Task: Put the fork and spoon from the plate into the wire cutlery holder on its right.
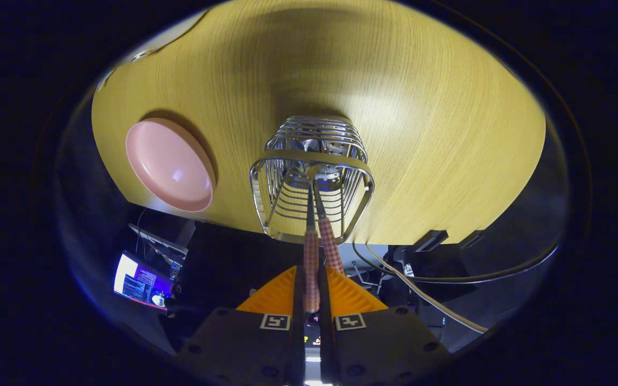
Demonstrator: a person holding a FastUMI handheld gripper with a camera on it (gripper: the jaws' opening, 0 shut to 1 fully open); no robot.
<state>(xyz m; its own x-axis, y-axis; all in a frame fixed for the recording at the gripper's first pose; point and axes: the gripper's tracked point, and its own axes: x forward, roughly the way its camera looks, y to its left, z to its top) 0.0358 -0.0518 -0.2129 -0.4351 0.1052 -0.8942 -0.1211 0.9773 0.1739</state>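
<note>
The wire cutlery holder (311, 177) stands on the wooden table just beyond my fingers, seen from above. Two utensils with red-checked handles reach down into it, heads at its bottom; which is the fork and which the spoon I cannot tell. My gripper (311, 273) is shut on the left handle (311, 268), which runs straight up between the fingers. The second handle (330, 244) leans against the holder's near rim just to the right, free of the fingers. The pink plate (172, 166) lies left of the holder with nothing on it.
The table's near edge (395, 241) runs just under the holder. Below it hang cables (421, 284) and a lit screen (140, 284) sits to the lower left. Bare wood stretches right of and beyond the holder.
</note>
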